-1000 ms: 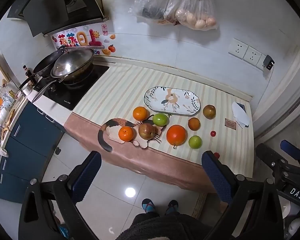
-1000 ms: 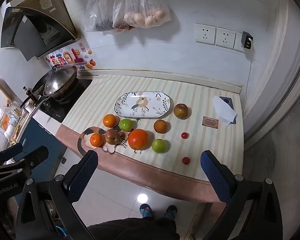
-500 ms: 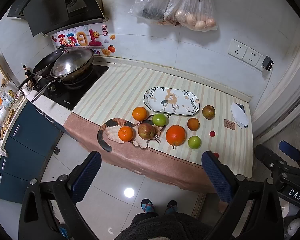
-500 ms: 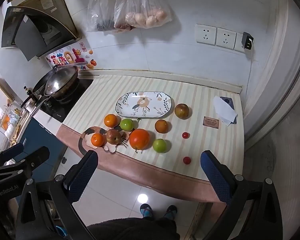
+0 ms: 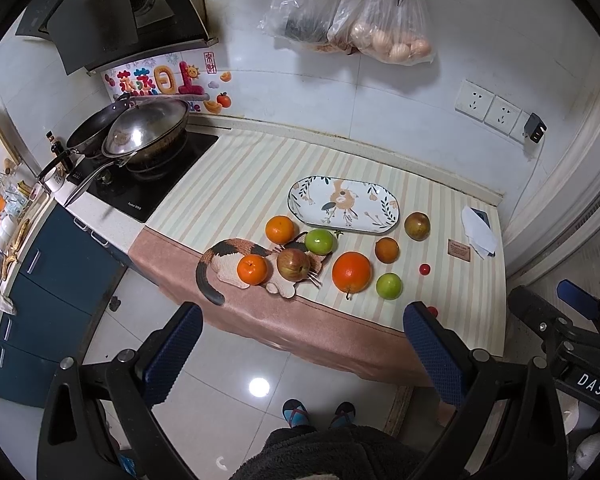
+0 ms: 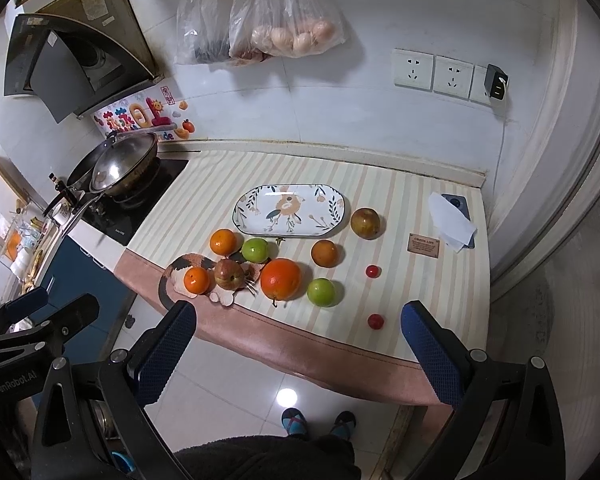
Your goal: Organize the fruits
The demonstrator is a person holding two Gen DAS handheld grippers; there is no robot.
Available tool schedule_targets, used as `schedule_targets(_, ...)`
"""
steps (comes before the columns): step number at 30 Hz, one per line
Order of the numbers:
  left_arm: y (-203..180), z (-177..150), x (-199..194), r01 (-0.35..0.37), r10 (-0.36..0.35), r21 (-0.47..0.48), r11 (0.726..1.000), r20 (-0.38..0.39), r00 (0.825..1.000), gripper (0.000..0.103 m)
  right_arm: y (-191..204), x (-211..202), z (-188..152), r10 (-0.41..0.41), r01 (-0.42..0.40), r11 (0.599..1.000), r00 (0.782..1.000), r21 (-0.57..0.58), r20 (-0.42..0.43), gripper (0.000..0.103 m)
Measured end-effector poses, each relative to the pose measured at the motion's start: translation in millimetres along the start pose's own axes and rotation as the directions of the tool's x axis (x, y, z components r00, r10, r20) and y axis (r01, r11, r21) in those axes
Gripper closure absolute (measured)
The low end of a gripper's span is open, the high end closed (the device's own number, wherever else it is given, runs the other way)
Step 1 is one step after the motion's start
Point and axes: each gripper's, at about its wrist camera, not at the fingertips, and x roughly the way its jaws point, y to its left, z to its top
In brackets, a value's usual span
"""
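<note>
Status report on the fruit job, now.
Left hand-held gripper open, right hand-held gripper open, both short of counter. Fruits loose; plate bare. Nothing blocking.

From my remote seat I see a cloth (image 6: pixel 400 184) in cream and pale tan stripes with a dusty pink front border, and on it a white oval plate (image 6: pixel 256 200) painted with a tan animal and dark leafy sprigs. At the plate's 6 o'clock sits a big deep-orange fruit (image 6: pixel 280 279) with green fruit (image 6: pixel 321 291) at its 3 o'clock, and at its 9 o'clock a red-and-yellow streaked apple (image 6: pixel 228 274) on a calico cat mat (image 5: pixel 230 258) of black, orange and cream. Both grippers show black frames with blue textured pads (image 5: pixel 434 348).
</note>
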Motion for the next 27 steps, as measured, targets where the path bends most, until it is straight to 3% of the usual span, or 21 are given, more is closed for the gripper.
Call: schedule_targets(27,-2.3,19.2,-8.2,0.0,-0.001,0.004,1.0,0.009,1.0,0.0,0.3,-5.4,5.6,0.009,-0.009,1.0,1.0,-0.008,0.011,0.0)
